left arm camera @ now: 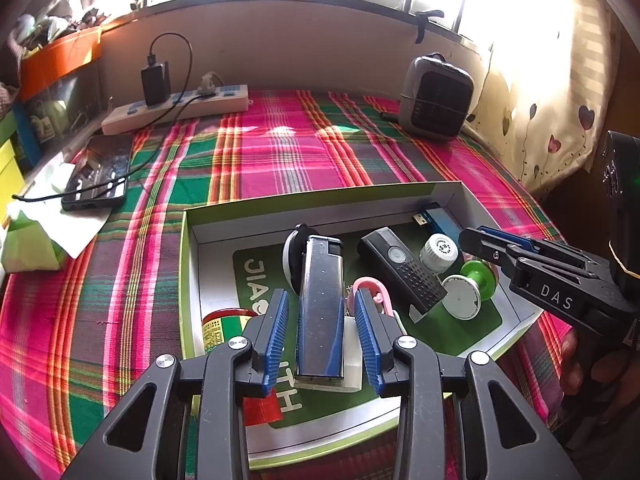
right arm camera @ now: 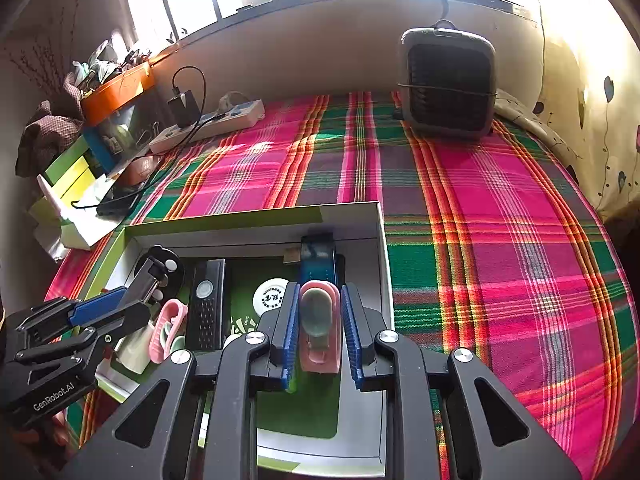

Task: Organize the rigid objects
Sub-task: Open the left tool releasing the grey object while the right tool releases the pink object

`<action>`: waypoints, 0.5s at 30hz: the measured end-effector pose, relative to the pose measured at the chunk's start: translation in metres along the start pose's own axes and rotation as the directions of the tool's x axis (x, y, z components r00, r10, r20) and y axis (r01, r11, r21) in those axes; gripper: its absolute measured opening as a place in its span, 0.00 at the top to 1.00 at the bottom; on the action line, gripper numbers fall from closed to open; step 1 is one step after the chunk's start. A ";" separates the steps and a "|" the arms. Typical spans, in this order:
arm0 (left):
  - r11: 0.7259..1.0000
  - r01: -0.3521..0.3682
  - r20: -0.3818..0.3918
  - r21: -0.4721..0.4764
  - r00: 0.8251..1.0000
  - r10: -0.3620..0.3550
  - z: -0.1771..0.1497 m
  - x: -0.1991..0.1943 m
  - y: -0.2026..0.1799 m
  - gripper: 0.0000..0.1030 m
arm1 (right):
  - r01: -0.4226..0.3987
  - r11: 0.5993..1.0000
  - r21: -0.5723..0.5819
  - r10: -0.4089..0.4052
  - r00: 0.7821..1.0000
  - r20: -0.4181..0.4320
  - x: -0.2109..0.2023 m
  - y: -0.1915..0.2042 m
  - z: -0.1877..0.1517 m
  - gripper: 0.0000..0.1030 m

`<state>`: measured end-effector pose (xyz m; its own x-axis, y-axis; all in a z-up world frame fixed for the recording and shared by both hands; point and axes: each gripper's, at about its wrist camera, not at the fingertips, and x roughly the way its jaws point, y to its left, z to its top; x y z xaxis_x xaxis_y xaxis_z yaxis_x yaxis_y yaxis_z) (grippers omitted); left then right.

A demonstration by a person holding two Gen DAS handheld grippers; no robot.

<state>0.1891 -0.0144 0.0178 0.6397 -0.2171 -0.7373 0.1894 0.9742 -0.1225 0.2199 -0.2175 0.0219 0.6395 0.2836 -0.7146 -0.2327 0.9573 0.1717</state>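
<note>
Box: shallow white cardboard box [left arm camera: 192,264] with a green rim, on a pink-and-green plaid cloth [right arm camera: 500,208]; the sorted items lie inside it.
Left gripper [left arm camera: 322,322]: blue pads part open, a small gap on each side of a silver lighter [left arm camera: 322,312] that lies between them on a white block; not clamped.
Right gripper [right arm camera: 318,330]: pads barely apart around a pink clip-like piece [right arm camera: 320,324] with a grey oval inset; whether they press on it cannot be told.
Box contents: black remote [left arm camera: 404,272] mid-box, blue USB stick [left arm camera: 438,216] at far right corner, white round cap [left arm camera: 440,252], white disc [left arm camera: 460,298], green spool [left arm camera: 478,274], red-lidded jar [left arm camera: 224,328] near left.
Surroundings: grey desk fan [right arm camera: 448,84] far right; white power strip [left arm camera: 176,110] with black charger far left; phone [left arm camera: 100,172] on the cloth at left.
Obstructions: each gripper shows at the edge of the other's view, close over the box.
Writing: "DAS" on the right gripper body; "GenRobot.AI" on the left; box floor lettering only partly legible.
</note>
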 end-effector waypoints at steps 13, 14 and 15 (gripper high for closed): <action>1.000 -0.009 0.015 0.006 1.000 0.009 -0.001 -0.010 -0.003 0.67 | -0.002 1.000 -0.007 0.002 1.000 0.010 -0.005 0.003 -0.003 0.68; 1.000 -0.006 0.015 0.005 1.000 0.006 -0.001 -0.011 -0.004 0.67 | -0.002 1.000 -0.006 0.002 1.000 0.010 -0.005 0.003 -0.003 0.68; 1.000 -0.008 0.016 0.005 1.000 0.008 -0.001 -0.011 -0.004 0.67 | -0.002 1.000 -0.006 0.002 1.000 0.010 -0.006 0.004 -0.003 0.68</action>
<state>0.1799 -0.0159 0.0258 0.6528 -0.2106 -0.7276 0.1881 0.9756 -0.1136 0.2130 -0.2159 0.0241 0.6463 0.2866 -0.7072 -0.2386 0.9562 0.1694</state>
